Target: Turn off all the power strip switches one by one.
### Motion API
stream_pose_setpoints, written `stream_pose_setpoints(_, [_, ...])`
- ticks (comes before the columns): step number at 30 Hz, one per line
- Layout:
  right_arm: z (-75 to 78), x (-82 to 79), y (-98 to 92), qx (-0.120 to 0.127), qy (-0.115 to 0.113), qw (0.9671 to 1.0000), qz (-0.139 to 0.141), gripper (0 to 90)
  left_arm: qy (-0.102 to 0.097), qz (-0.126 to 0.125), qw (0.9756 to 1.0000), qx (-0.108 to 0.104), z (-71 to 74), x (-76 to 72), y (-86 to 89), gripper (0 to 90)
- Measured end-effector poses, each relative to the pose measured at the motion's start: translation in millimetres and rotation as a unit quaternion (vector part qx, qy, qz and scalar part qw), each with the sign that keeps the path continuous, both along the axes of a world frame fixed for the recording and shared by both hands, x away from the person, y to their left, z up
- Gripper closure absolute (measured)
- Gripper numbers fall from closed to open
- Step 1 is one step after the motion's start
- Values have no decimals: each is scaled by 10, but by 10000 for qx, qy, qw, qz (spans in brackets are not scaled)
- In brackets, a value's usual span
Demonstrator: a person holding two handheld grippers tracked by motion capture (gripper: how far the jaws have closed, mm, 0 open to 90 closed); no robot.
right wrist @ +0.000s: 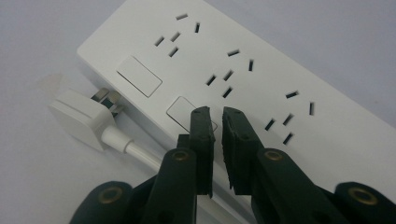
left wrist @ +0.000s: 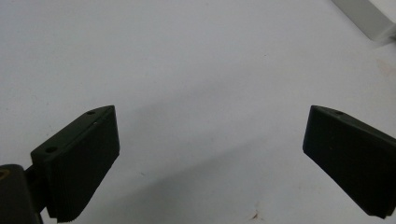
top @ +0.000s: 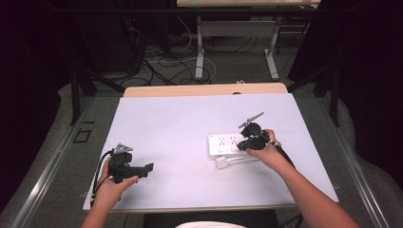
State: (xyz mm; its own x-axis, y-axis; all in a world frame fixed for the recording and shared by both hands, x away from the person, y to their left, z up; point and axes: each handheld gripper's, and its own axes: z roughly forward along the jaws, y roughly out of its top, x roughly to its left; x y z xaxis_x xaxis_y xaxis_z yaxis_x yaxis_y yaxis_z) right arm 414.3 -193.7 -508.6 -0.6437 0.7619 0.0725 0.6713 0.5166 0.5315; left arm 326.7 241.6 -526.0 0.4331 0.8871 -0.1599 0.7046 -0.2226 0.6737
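Desk (top: pixel 180 118): covered by a white sheet; it carries all the items and both hands.

Power strip (top: pixel 227 145): white, flat on the desk, right of centre. Its long axis runs left to right in the high view. In the right gripper view (right wrist: pixel 243 70) it shows three socket groups and a row of rocker switches along the near edge.

Plug (right wrist: pixel 81 119): white, on its own cord (right wrist: pixel 135 151), lying loose on the desk just beside the near edge of the power strip, prongs toward the strip, not inserted.

Right hand-held gripper (right wrist: pixel 215 114): jaws narrow, a thin gap between the pads, nothing held. The tips sit over a rocker switch (right wrist: pixel 184 112) on the near edge of the strip; contact cannot be confirmed.

Left hand-held gripper (left wrist: pixel 210 135): jaws wide, empty, over bare desk, well apart from the power strip (left wrist: pixel 369 18), a corner of which shows far off.

Key relation: the strip lies directly ahead of and below the right tips, so the right hand is the nearer. The judged step is a switch press; the move calls for a short push down onto the switch, across the strip's long axis.

Risk: off-centre tips could slip to the next switch or shift the strip.
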Motion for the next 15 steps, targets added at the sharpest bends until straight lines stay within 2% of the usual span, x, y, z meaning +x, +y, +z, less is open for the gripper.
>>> stream_pose_setpoints(5, [28,12,-17,108,-12,9999,100,764,14,3,10000,3,0,0,-2,39])
stream_pose_setpoints(6, [51,10,-4,155,31,9999,-11,739,18,5,10000,3,1,-1,-2,39])
stream_pose_setpoints(9, [70,11,9,209,24,9998,-46,727,10,2,10000,-4,2,-1,-1,39])
stream_pose_setpoints(10, [87,11,26,289,98,9995,-88,710,16,-14,10000,13,5,-2,5,39])
stream_pose_setpoints(13, [89,14,41,319,33,9995,-37,706,10,-30,10000,25,7,-3,10,39])
stream_pose_setpoints(15, [103,12,54,247,30,9997,46,702,3,-30,10000,21,8,-2,12,39])
